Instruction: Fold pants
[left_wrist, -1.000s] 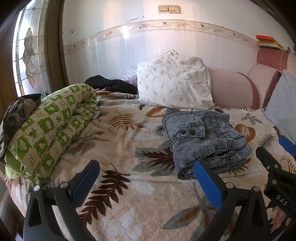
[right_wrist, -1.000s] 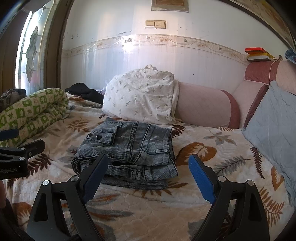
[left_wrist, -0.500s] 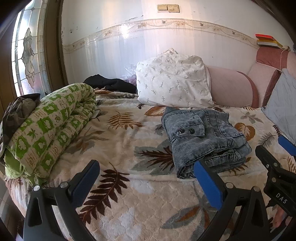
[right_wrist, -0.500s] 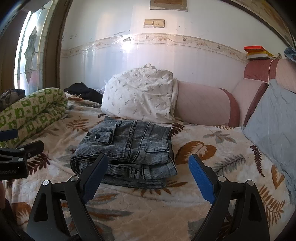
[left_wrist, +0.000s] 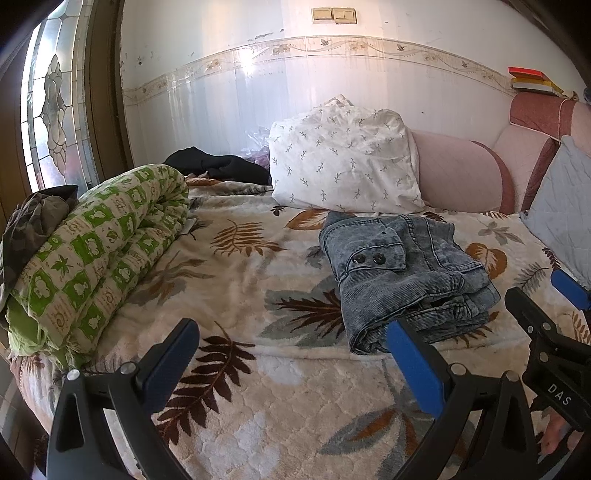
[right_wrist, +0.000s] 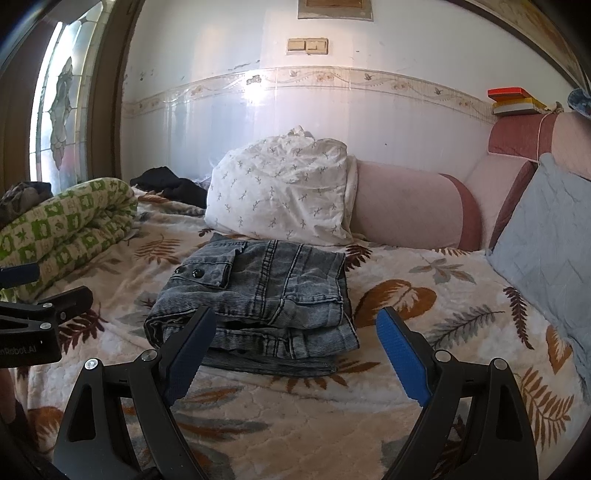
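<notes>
The pants lie folded in a thick stack on the bed, just in front of the white pillow; the left gripper hangs over the blanket, jaws wide apart and empty, the pants beyond its right finger; the right gripper faces the stack, jaws wide apart and empty; a green quilt lies rolled at the bed's left edge.

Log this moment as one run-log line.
jeans: folded, on blanket | left tongs: open, empty | right tongs: open, empty
</notes>
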